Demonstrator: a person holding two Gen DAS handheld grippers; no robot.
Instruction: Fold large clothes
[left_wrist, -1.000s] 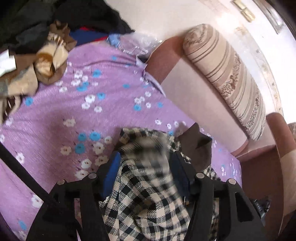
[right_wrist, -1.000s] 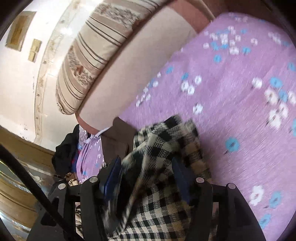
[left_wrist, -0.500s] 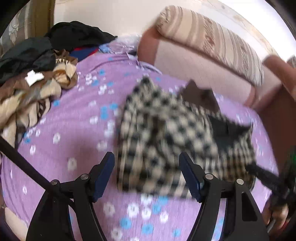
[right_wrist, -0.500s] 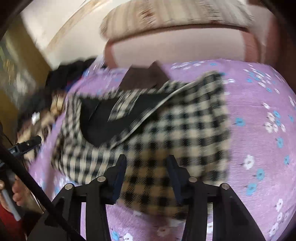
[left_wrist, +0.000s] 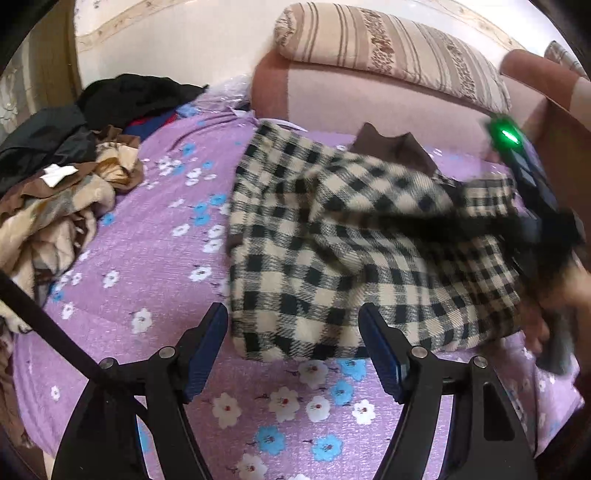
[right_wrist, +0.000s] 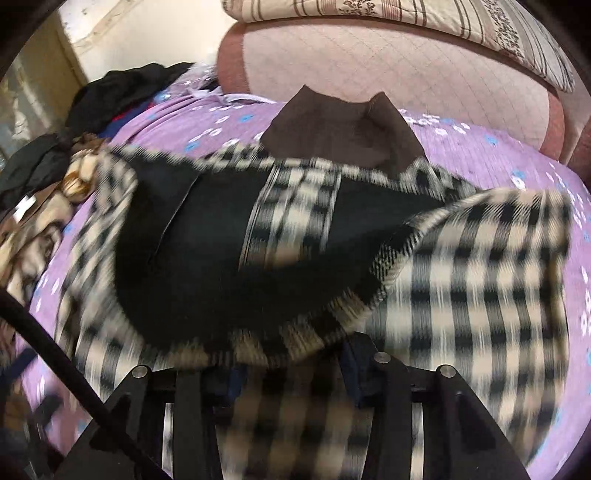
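Note:
A black-and-cream checked coat (left_wrist: 343, 243) with a brown collar (left_wrist: 391, 147) lies on the purple flowered bedcover (left_wrist: 166, 258). My left gripper (left_wrist: 295, 347) is open and empty, just short of the coat's near hem. My right gripper (right_wrist: 291, 365) is shut on a fold of the checked coat (right_wrist: 480, 277) at its near edge; the fingertips are hidden under the cloth. The coat's black lining (right_wrist: 236, 251) shows where the front is turned back. The right gripper with its green light (left_wrist: 517, 166) also shows in the left wrist view, at the coat's right side.
A heap of unfolded clothes (left_wrist: 55, 192), brown, cream and black, lies at the left of the bed. A padded pink headboard (left_wrist: 369, 99) with a striped bolster (left_wrist: 391, 48) stands behind the coat. A hand (left_wrist: 554, 314) shows at the right.
The left gripper has let go of the coat and pulled back, jaws open. The right gripper has closed on the coat's near edge, and the cloth is in motion.

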